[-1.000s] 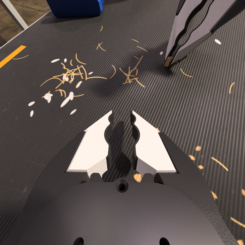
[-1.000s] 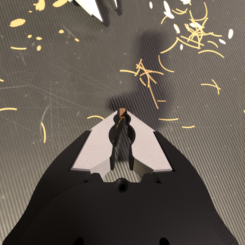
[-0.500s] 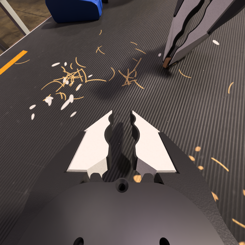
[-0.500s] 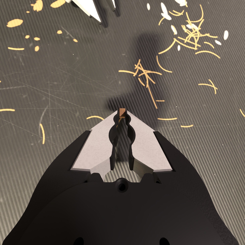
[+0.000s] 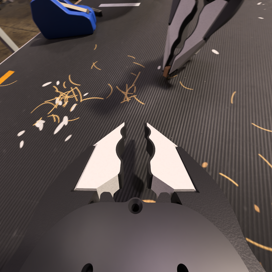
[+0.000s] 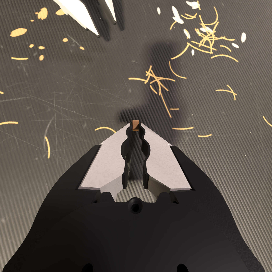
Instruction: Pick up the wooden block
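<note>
Right gripper (image 6: 135, 125) fingers clenched on wooden block (image 6: 135, 125) at tips, just above worktop (image 6: 58, 95). Left gripper (image 5: 135, 125) fingers released, empty, block at 1 o'clock.

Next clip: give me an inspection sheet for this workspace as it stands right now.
Surface: dark ribbed mat, scratched, strewn with tan shavings and white flecks.
Job's things: small wooden block pinched at the right tongs' tips, low over the mat; contact with the mat cannot be told.
Clutter: blue tape dispenser at the far left edge; grey strip behind it.
Grippers: right tongs shut on the block; left tongs open, empty.
Cables: nothing seen.
Surroundings: brown floor past the mat's edge.
</note>
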`<action>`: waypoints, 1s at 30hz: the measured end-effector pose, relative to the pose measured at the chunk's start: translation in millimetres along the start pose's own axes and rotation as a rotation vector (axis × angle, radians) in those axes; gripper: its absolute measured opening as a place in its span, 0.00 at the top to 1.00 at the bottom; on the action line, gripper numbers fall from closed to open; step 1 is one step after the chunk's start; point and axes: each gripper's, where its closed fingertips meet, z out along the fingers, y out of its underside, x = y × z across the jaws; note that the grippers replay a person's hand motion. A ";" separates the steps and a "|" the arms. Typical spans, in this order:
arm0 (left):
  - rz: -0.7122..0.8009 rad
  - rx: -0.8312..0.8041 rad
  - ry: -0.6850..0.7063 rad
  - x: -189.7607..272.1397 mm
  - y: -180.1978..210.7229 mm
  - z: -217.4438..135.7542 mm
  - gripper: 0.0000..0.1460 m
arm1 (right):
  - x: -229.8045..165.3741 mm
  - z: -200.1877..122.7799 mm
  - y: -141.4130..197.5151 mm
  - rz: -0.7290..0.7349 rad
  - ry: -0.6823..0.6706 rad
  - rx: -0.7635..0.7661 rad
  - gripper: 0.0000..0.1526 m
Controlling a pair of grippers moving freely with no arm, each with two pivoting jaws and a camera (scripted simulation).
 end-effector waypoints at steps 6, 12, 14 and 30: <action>0.031 -0.001 0.218 37.1 -1.9 -1.5 0.79 | 0.6 -2.4 2.0 -0.001 0.001 -0.004 0.95; 0.084 -0.075 0.304 57.0 8.2 2.1 0.68 | -6.8 -0.9 -2.8 -0.031 -0.025 0.020 0.95; 0.113 -0.106 0.287 58.1 12.1 5.2 0.69 | -11.2 -1.0 -6.5 -0.043 -0.043 0.040 0.95; 0.191 -0.140 0.365 79.9 15.4 1.5 0.93 | -35.3 2.6 -21.0 -0.090 -0.127 0.114 0.95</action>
